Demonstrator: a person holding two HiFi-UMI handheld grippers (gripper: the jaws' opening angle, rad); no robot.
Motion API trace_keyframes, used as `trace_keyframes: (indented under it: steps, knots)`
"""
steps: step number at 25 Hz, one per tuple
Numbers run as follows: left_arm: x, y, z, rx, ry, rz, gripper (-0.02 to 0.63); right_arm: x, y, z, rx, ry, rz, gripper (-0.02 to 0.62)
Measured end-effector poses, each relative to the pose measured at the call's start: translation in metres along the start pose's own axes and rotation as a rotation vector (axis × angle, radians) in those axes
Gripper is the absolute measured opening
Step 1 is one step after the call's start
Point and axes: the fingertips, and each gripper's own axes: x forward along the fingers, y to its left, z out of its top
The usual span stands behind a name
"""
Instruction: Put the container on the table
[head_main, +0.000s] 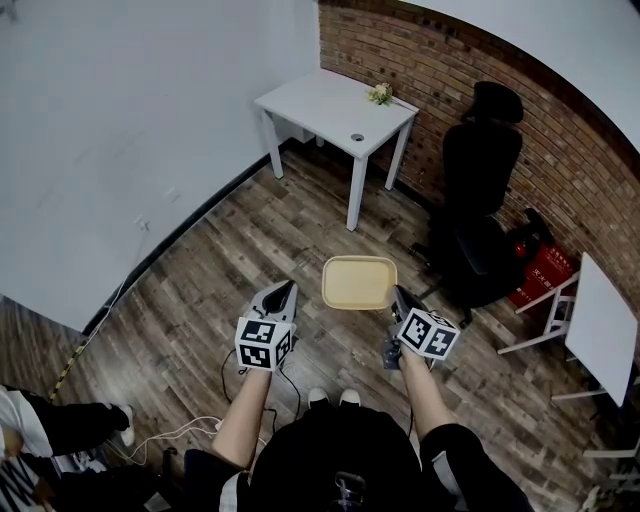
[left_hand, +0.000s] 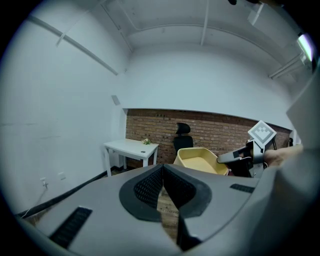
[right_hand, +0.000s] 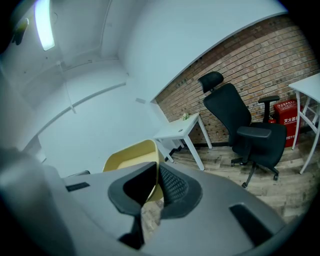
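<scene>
A pale yellow container (head_main: 358, 282) hangs in the air above the wooden floor, held by its right rim. My right gripper (head_main: 397, 298) is shut on that rim; in the right gripper view the yellow container (right_hand: 131, 157) sits pinched between the jaws. My left gripper (head_main: 284, 293) is to the container's left, apart from it, jaws closed with nothing in them. From the left gripper view the container (left_hand: 200, 160) and the right gripper (left_hand: 240, 157) show ahead. The white table (head_main: 335, 110) stands further ahead by the brick wall.
A small flower bunch (head_main: 380, 94) lies on the table's far edge. A black office chair (head_main: 480, 200) stands to the table's right, a red box (head_main: 542, 275) behind it. Another white table (head_main: 603, 325) is at far right. Cables (head_main: 190, 430) trail on the floor at left.
</scene>
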Motion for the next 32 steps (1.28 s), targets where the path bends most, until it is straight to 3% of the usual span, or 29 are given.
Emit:
trace_keyframes:
  steps: [21, 32]
  knots:
    - [0.0, 0.04, -0.004, -0.001, -0.004, -0.029, 0.015, 0.017, 0.021, -0.013, 0.015, -0.019, -0.037, 0.035]
    - [0.034, 0.058, -0.004, -0.003, 0.015, -0.04, 0.015, 0.049, 0.013, -0.001, 0.024, -0.024, -0.042, 0.035]
